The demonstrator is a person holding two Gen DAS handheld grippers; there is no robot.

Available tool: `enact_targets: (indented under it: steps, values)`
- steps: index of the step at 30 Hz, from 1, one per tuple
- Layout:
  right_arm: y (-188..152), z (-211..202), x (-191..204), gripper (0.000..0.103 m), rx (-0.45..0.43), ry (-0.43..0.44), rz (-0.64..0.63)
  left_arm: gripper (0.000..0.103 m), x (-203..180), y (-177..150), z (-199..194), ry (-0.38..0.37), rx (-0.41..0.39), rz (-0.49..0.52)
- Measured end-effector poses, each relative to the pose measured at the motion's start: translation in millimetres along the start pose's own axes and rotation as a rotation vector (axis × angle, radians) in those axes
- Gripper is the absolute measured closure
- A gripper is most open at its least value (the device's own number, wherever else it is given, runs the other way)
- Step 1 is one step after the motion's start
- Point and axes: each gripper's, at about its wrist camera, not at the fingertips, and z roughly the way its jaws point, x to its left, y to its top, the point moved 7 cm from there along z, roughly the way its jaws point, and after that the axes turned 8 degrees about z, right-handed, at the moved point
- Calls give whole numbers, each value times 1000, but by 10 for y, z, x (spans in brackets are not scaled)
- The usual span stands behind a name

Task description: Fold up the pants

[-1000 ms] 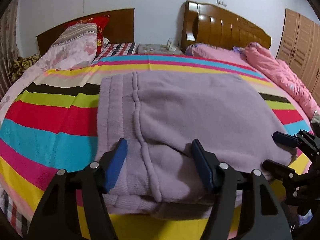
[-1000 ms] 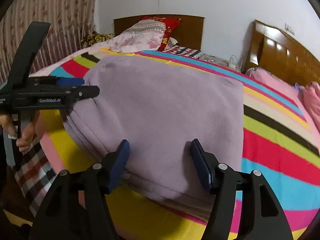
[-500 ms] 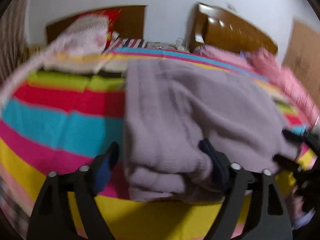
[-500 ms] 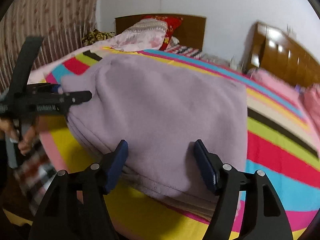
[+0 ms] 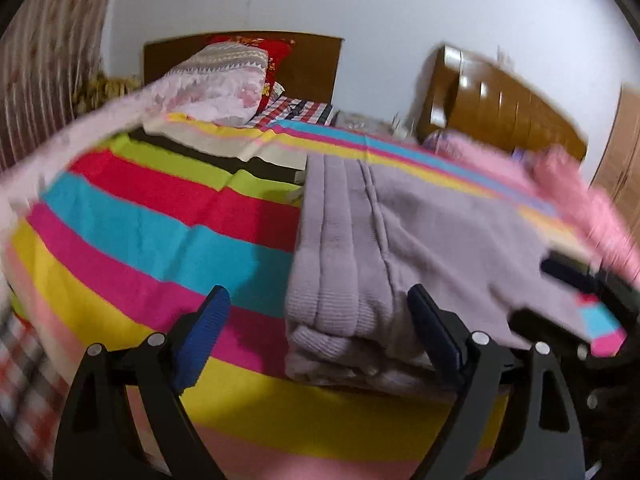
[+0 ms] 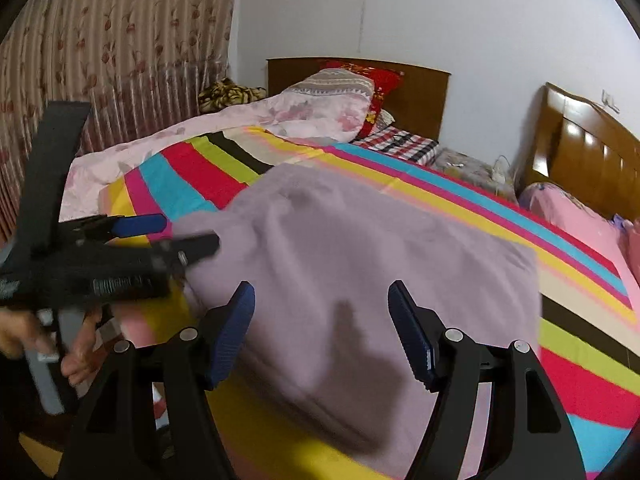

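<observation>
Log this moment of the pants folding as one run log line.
pants: folded, on striped bedspread | left gripper: open, just widened, straddles fold corner | right gripper: open over pants

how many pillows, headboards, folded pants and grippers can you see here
pillows: 2 (patterned grey pillow, red pillow)
headboards: 2 (dark headboard, glossy headboard)
pants: 1 (lilac pants, folded on the striped sheet)
grippers: 2 (left gripper, right gripper, both open)
total: 7
</observation>
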Motion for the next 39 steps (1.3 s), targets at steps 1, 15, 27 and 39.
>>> enact_targets:
  steps: [1,15,27,39]
  values:
    - [27,95,3,35,13,-19,-6,12,-18,-25,14,31,13,35]
    - [309,285,-416,24,95,4,84,4,143,-197,69,-59,36,-93]
    - [288,431,-517,14,150,-79,22,2,129,-203,94,-53,47,-111]
    - [300,176,-701,12,152,39,142,1,140,-213,105,-53,48,-122]
